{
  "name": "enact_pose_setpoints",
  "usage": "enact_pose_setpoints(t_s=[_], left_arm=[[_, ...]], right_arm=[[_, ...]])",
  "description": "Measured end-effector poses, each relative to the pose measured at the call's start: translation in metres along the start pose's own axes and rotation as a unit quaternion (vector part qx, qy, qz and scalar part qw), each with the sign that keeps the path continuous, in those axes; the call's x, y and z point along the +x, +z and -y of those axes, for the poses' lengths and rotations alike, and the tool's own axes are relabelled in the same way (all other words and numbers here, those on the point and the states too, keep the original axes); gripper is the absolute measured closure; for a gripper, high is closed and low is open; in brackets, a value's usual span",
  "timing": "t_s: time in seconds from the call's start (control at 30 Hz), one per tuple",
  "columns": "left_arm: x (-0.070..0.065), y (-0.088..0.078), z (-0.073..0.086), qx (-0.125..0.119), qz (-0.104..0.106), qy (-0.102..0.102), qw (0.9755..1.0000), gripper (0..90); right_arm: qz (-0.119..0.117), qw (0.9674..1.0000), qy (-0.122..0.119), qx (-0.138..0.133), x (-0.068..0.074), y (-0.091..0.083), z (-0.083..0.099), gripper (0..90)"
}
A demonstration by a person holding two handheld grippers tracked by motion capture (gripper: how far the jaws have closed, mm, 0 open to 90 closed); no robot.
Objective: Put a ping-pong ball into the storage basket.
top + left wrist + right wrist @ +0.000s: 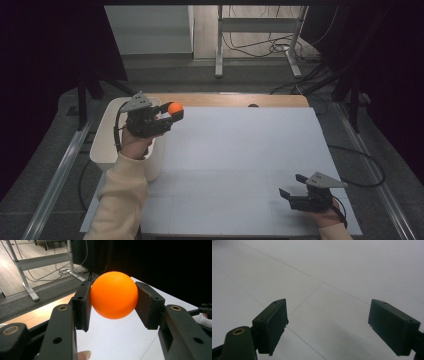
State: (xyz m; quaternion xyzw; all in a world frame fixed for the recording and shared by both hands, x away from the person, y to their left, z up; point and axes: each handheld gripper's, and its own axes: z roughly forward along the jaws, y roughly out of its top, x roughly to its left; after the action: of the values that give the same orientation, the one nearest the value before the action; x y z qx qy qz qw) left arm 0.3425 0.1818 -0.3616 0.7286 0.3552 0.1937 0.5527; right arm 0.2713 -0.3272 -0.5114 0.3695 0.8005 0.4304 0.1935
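Note:
An orange ball (175,108) sits clamped between the two black jaws of my left gripper (173,112), held in the air over the table's far left corner, just right of a white bin (107,131). In the left gripper view the ball (114,295) is pressed on both sides by the pads (83,305). My right gripper (292,185) rests low over the white table sheet (240,150) at the near right, its jaws wide apart with nothing between them; the right gripper view has its fingertips (272,322) over bare white sheet (332,285).
The white bin stands off the table's left edge beside my left forearm. A wooden table strip (235,99) runs along the far edge. Beyond lie a metal desk frame (260,30) and floor cables (280,47). Dark curtains flank both sides.

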Motion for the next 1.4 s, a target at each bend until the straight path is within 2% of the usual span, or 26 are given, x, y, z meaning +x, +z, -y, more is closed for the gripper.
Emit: enact_pose_setpoints(t_s=[0.27, 1.4], left_arm=[[0.003, -0.004, 0.0, -0.004, -0.011, -0.001, 0.9999, 50.1], [0.017, -0.018, 0.001, -0.017, -0.035, -0.016, 0.9991, 50.1]], right_arm=[[0.0, 1.0, 0.0, 0.0, 0.0, 0.0, 0.0, 16.6], [-0.001, 1.0, -0.001, 0.0, 0.0, 0.0, 0.0, 16.5]])
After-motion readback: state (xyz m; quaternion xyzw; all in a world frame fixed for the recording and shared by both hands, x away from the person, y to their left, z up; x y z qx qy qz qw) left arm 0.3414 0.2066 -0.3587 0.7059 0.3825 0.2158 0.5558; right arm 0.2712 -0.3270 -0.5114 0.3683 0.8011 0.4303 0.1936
